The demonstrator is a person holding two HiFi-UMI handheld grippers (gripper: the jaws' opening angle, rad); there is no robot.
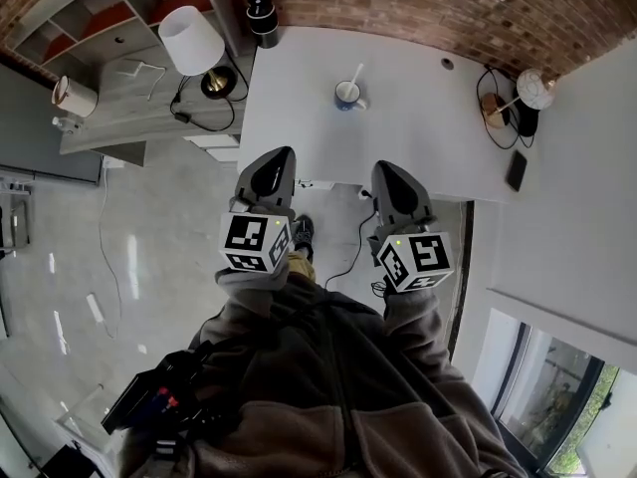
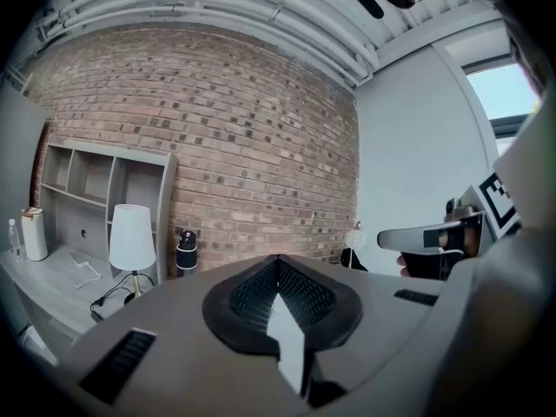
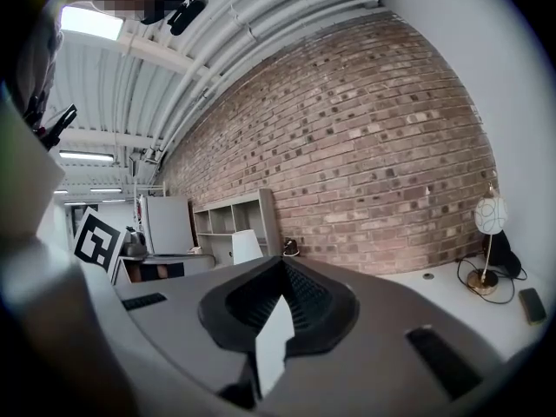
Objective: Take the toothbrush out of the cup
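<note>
A blue-and-white cup (image 1: pixel 347 95) stands on the white table (image 1: pixel 418 137), toward its far middle. A white toothbrush (image 1: pixel 356 75) leans out of it to the right. Both grippers hang in front of the table's near edge, well short of the cup. My left gripper (image 1: pixel 281 154) is shut and holds nothing, its pads meeting at the tip (image 2: pixel 278 259). My right gripper (image 1: pixel 384 168) is also shut and holds nothing (image 3: pixel 281 261). Neither gripper view shows the cup; both look at the brick wall.
A white-shade lamp (image 1: pixel 191 40) and cables sit on the grey side unit at left. A black cylinder (image 1: pixel 262 16) stands at the table's far left corner. A globe lamp (image 1: pixel 534 89) and a dark phone (image 1: pixel 516 170) lie at the table's right.
</note>
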